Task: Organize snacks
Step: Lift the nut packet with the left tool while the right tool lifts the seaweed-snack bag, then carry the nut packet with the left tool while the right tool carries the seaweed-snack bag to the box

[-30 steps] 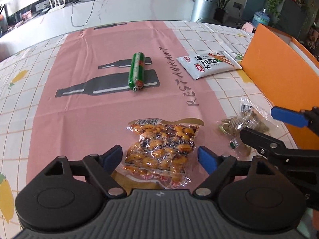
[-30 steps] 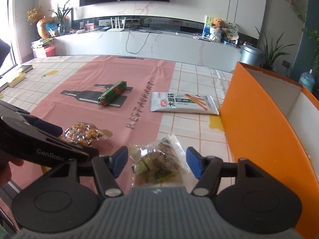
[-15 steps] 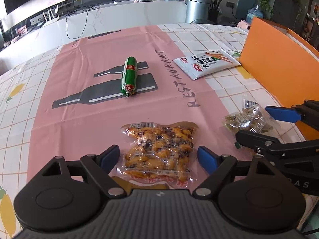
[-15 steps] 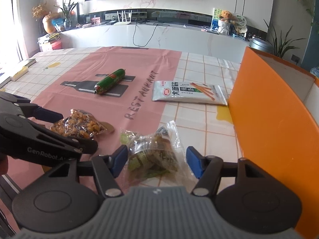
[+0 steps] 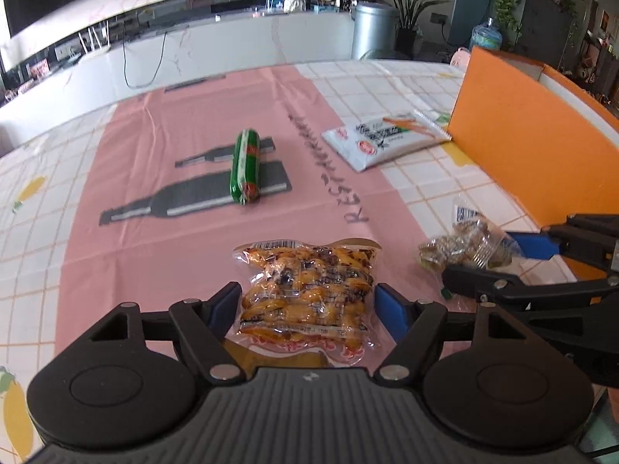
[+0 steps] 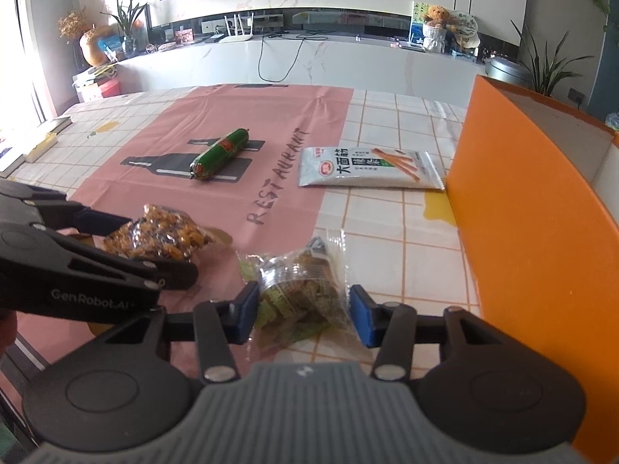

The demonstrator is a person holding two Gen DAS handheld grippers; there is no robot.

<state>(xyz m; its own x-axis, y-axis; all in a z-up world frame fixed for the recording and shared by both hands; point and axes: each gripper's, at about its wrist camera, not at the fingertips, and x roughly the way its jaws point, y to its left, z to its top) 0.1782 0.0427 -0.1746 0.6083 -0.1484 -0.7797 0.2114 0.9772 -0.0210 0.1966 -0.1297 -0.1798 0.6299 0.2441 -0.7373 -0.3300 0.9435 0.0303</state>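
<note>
Nearest, the left gripper (image 5: 307, 309) stands spread around the orange snack pack (image 5: 309, 290), its blue pads either side, not yet pinching, apparently lining up a pick. Beside it the right gripper (image 6: 301, 311) is likewise released, straddling the green snack bag (image 6: 301, 290) on the tablecloth (image 6: 387, 232). The orange box (image 6: 541, 232) waits just right, probably the destination. Farther off lie the sausage (image 6: 218, 153) and white packet (image 6: 371, 168).

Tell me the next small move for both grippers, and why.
Probably close both. The left gripper is open with the orange snack pack between its blue pads, and the right gripper is open around the green snack pack; both packs lie on the table, and the orange box stands beside them.
</note>
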